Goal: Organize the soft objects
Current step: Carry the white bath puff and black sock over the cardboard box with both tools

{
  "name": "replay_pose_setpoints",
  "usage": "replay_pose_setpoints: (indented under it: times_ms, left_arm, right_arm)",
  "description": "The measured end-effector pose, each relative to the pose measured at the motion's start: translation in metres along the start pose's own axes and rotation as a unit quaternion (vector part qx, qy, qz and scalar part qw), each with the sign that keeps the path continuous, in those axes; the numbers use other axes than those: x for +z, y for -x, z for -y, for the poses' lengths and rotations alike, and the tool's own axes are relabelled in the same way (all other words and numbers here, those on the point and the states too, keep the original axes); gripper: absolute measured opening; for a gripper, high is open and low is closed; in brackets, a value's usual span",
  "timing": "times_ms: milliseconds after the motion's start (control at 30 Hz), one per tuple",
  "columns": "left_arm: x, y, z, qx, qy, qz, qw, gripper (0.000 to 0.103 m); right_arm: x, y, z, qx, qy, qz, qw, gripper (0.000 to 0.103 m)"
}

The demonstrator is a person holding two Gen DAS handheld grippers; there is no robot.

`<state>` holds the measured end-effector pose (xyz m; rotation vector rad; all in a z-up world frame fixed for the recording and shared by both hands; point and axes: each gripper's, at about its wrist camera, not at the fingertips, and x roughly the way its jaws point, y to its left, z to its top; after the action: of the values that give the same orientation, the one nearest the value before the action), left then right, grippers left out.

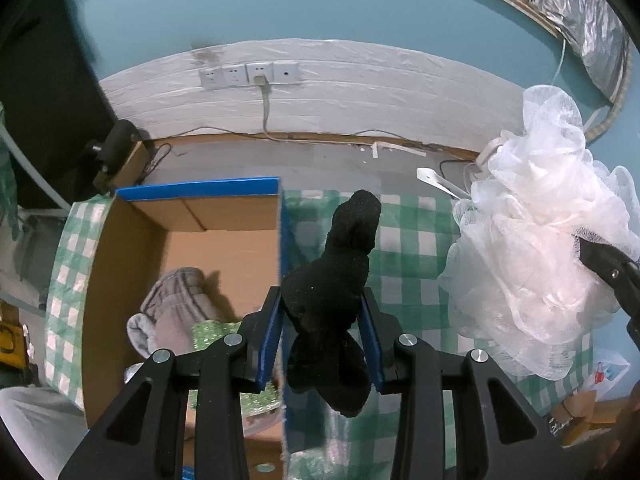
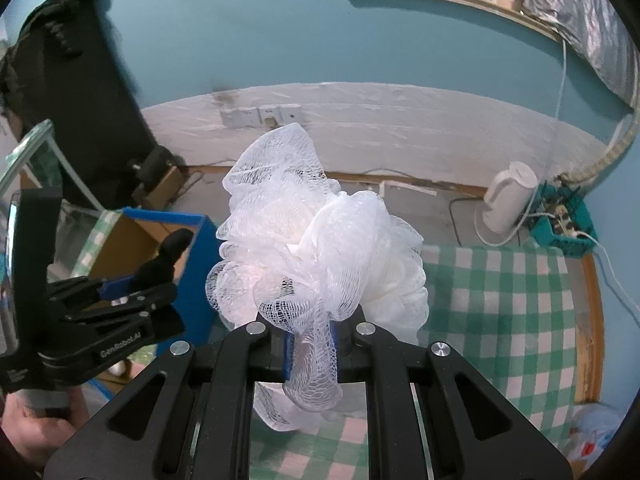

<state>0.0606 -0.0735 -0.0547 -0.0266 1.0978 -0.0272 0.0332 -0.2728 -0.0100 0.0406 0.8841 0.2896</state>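
Note:
My left gripper (image 1: pixel 322 312) is shut on a black sock (image 1: pixel 336 288), which hangs above the right wall of a cardboard box with blue edges (image 1: pixel 200 192). Inside the box lie a grey cloth (image 1: pixel 176 312) and a green patterned piece (image 1: pixel 224 336). My right gripper (image 2: pixel 311 344) is shut on a white mesh bath pouf (image 2: pixel 316 240), lifted off the green checked tablecloth (image 2: pixel 500 304). From the left wrist the pouf (image 1: pixel 536 264) appears at the right. The right wrist view shows the left gripper (image 2: pixel 120 292) and sock (image 2: pixel 164 260) at the left, beside the box (image 2: pixel 168 220).
A wall with power sockets (image 1: pixel 248 74) and cables runs behind the table. A white kettle (image 2: pixel 508 200) and a teal basket with a power strip (image 2: pixel 560 224) stand at the back right. A dark monitor (image 2: pixel 80 100) is at the left. A hand (image 2: pixel 32 432) holds the left gripper.

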Motion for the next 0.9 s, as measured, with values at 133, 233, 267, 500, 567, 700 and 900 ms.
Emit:
replay_pose_setpoints:
  times_ms: [133, 233, 267, 500, 567, 700, 900]
  left_arm:
    - [-0.002, 0.009, -0.014, 0.003, 0.009, 0.005, 0.9999, 0.037]
    - [-0.004, 0.018, -0.026, 0.007, 0.016, 0.013, 0.9998, 0.037]
    - [-0.005, 0.019, -0.029, 0.009, 0.017, 0.014, 0.9997, 0.037]
    - [-0.015, 0.029, -0.069, 0.022, 0.042, 0.018, 0.9987, 0.037]
    - [-0.018, 0.031, -0.080, 0.025, 0.049, 0.019, 0.9983, 0.037]
    - [-0.024, 0.034, -0.104, 0.032, 0.065, 0.020, 0.9971, 0.037]
    - [-0.032, 0.031, -0.130, 0.039, 0.085, 0.014, 0.9955, 0.037]
  right_arm:
    - [0.006, 0.005, -0.020, 0.011, 0.012, 0.009, 1.000, 0.011]
    - [0.011, 0.008, -0.036, 0.021, 0.020, 0.014, 0.999, 0.011]
    - [0.012, 0.009, -0.042, 0.024, 0.023, 0.017, 0.999, 0.011]
    - [0.022, 0.008, -0.082, 0.043, 0.047, 0.023, 0.998, 0.011]
    - [0.024, 0.006, -0.093, 0.049, 0.054, 0.022, 0.997, 0.011]
    - [0.025, 0.001, -0.112, 0.060, 0.066, 0.019, 0.996, 0.011]
    - [0.027, -0.009, -0.141, 0.076, 0.081, 0.009, 0.994, 0.011]
